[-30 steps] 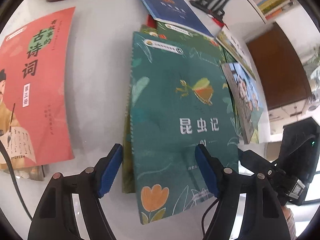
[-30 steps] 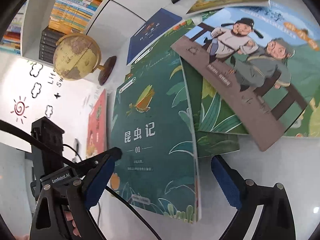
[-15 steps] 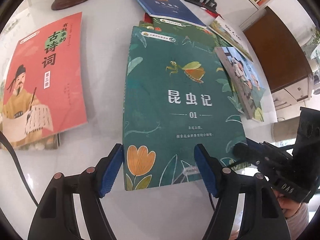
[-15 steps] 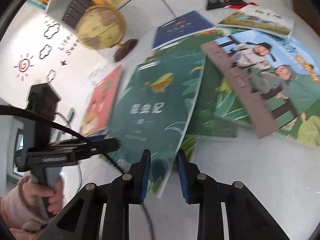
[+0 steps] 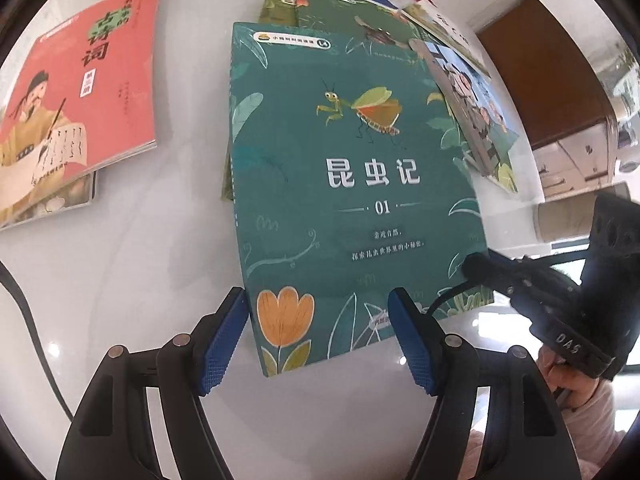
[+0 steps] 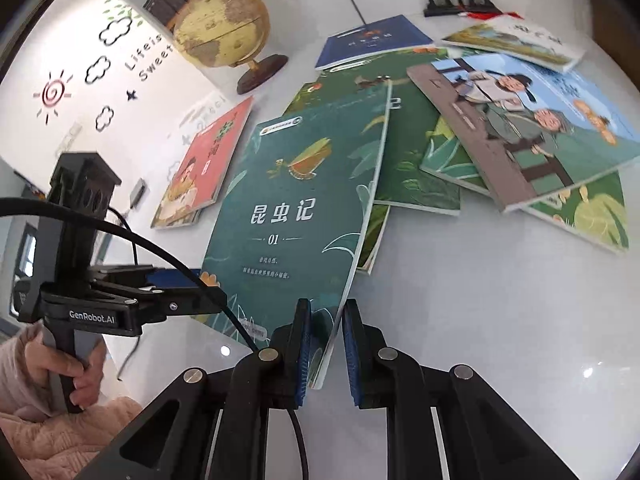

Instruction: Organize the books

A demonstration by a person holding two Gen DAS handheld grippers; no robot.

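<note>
books are what i'm sorting, and the green insect book (image 6: 296, 216) is the one in hand; nearest me, my right tongs (image 6: 325, 354) have just been closing and now pinch its near right corner, that edge lifted off the white table (image 6: 480, 320); my left tongs (image 5: 318, 338) stand open astride its near left edge, pads not pressing; i judge this the pick-up step; next i'd lift it clear of the green books beneath and carry it toward the red book (image 5: 80, 92) lying apart on the left; farther off, the blue book (image 6: 372, 42) and the globe (image 6: 220, 26).
</note>
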